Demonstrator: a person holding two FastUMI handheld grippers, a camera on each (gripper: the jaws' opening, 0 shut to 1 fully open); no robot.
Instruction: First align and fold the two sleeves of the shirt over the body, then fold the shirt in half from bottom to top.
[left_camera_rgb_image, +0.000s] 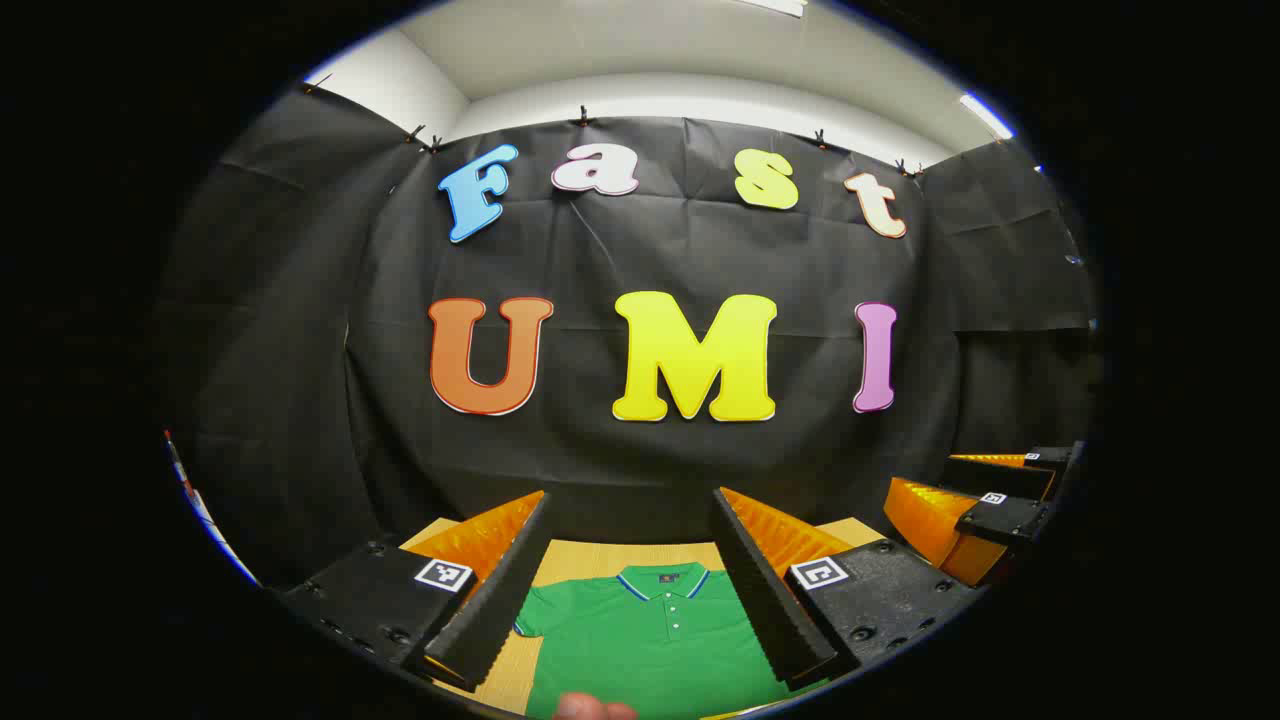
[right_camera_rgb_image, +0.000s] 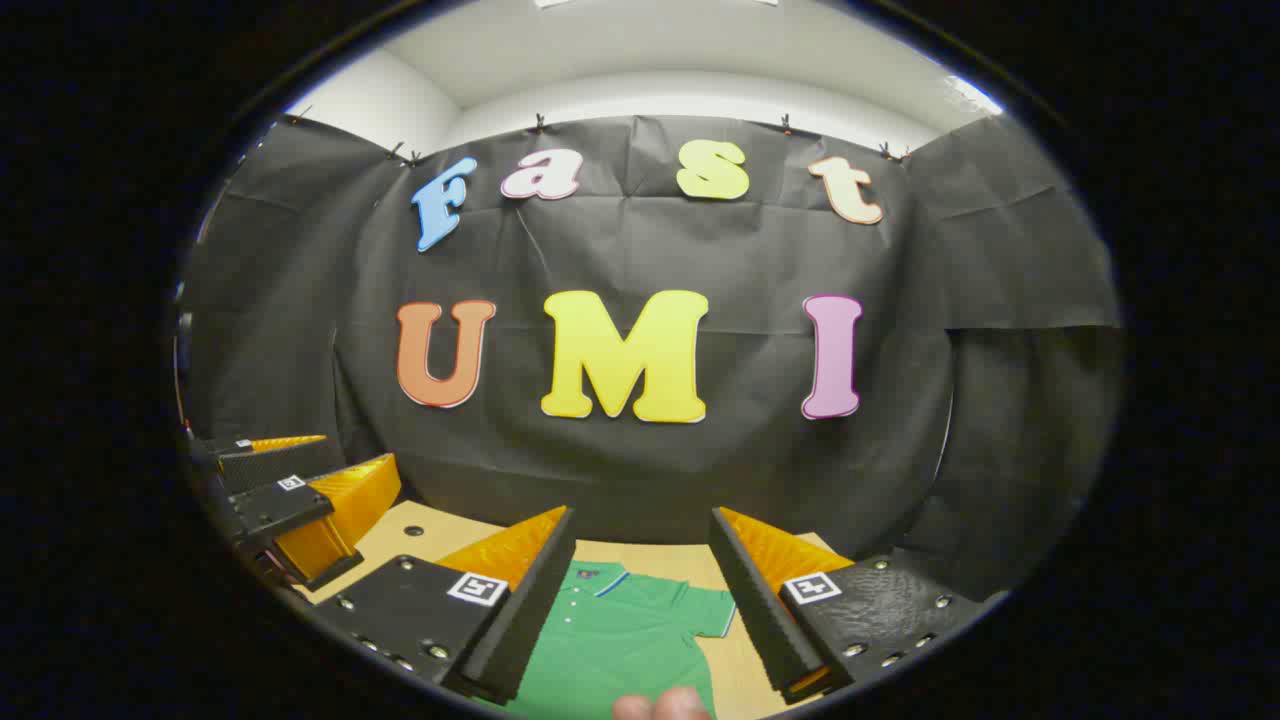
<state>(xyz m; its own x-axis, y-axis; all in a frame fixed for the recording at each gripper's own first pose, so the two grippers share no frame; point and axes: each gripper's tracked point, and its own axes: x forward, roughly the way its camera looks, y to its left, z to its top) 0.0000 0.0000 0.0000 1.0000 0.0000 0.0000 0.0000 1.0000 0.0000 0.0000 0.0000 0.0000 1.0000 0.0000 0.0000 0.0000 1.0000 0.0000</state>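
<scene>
While both grippers hung up in the air above the table, the green shirt lay flat on the wood at the bottom middle of the left gripper view. Its collar (with a thin blue line along the edge) pointed toward the black cloth wall, and small white buttons ran down below it. One short sleeve stuck out to the lower left of the frame, spread out and not folded.

The left gripper had its two fingers wide apart, and they held nothing. The shirt showed in the gap between them, farther away and lower down. At the right edge of that same view sat the right gripper, beside the left one, also up off the table.

From the right gripper view, the right gripper was spread wide too, with nothing between its fingers. The shirt lay at the bottom middle, and a short sleeve reached toward the lower right of the frame. The left gripper showed at the left edge of the frame.

A bit of a person's finger peeked in at the very bottom of the left gripper view, and fingertips did the same in the right gripper view.
</scene>
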